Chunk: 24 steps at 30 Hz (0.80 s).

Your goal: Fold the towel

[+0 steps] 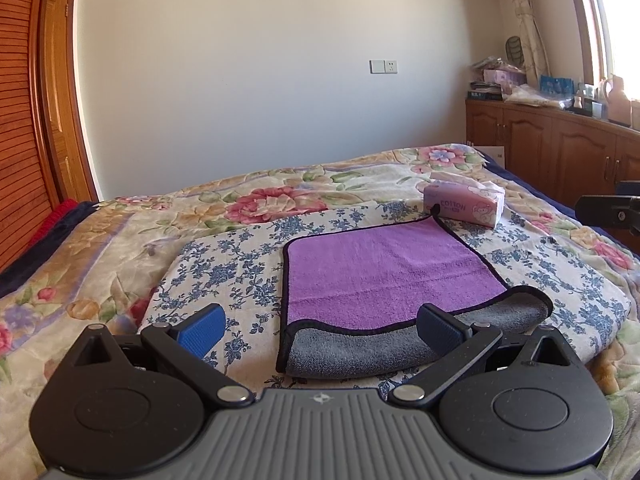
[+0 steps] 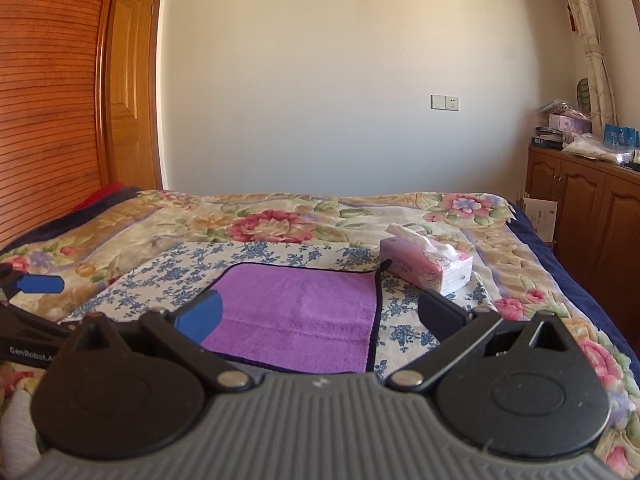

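Observation:
A purple towel (image 1: 384, 268) with black trim and a grey underside lies on a blue-flowered cloth (image 1: 224, 268) on the bed. Its near edge is folded back, showing a grey strip (image 1: 360, 350). My left gripper (image 1: 320, 330) is open and empty, just in front of that near edge. In the right wrist view the towel (image 2: 296, 312) lies flat ahead of my right gripper (image 2: 320, 318), which is open and empty above its near edge. The left gripper's blue fingertip (image 2: 40, 284) shows at the left edge of that view.
A pink tissue box (image 1: 464, 202) stands at the towel's far right corner and also shows in the right wrist view (image 2: 428, 268). The bed carries a floral blanket (image 1: 280, 196). Wooden cabinets (image 1: 560, 144) with clutter stand at the right, a wooden wardrobe (image 1: 20, 120) at the left.

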Motion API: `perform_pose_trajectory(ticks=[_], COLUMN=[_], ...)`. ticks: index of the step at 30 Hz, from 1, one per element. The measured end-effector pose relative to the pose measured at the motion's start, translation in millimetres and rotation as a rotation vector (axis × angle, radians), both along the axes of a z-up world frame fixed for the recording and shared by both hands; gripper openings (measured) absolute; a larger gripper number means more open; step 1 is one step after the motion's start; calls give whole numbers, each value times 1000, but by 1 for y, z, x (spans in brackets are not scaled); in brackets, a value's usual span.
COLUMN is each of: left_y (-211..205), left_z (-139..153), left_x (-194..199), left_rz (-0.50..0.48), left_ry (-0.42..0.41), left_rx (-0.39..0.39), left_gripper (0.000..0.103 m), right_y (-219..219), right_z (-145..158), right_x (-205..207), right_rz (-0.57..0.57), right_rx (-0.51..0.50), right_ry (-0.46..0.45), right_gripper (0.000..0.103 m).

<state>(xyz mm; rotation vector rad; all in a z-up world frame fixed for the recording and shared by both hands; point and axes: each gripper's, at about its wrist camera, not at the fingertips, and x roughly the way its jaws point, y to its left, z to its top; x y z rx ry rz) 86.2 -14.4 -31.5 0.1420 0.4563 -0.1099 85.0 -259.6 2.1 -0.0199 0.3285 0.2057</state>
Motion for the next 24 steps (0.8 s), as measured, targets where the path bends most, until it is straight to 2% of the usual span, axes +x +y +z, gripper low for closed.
perform_pose_trajectory(ticks=[15, 24], left_y=[10, 17], left_z=[-16, -25], left_x=[40, 64], left_rz=[-25, -46], left_ry=[42, 86], left_rx=[-17, -44], left_gripper=[102, 94], right_y=[-3, -2], right_z=[-8, -19], right_x=[37, 58], right_rz=[17, 73], right_rx=[-48, -63], right_ry=[34, 110], right_gripper=[103, 103])
